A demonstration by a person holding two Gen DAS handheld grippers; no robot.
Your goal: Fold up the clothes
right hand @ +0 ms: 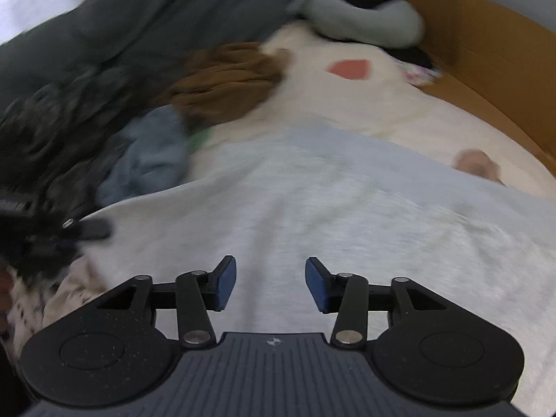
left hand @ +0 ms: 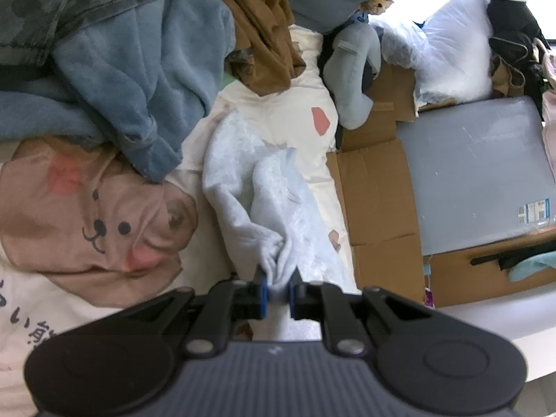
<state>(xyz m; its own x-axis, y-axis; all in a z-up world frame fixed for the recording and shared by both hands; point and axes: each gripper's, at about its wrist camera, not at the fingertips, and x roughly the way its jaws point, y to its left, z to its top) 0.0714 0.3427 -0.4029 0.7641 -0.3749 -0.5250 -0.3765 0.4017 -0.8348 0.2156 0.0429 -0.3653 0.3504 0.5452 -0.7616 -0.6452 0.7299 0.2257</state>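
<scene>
A soft blue fleece (left hand: 139, 80) lies heaped at far left beside crumpled brown cloth (left hand: 267, 31), all on a cream sheet (left hand: 288, 118) printed with a bear face. At centre, the left gripper (left hand: 278, 286) pinches a bunched fold of the pale grey garment (left hand: 250, 173), which trails in wrinkles across the sheet. Flattened cardboard (left hand: 371, 187) and a grey board (left hand: 476, 170) lie right. The right gripper (right hand: 271, 283) stands parted and empty over the garment's smooth spread (right hand: 312, 208).
</scene>
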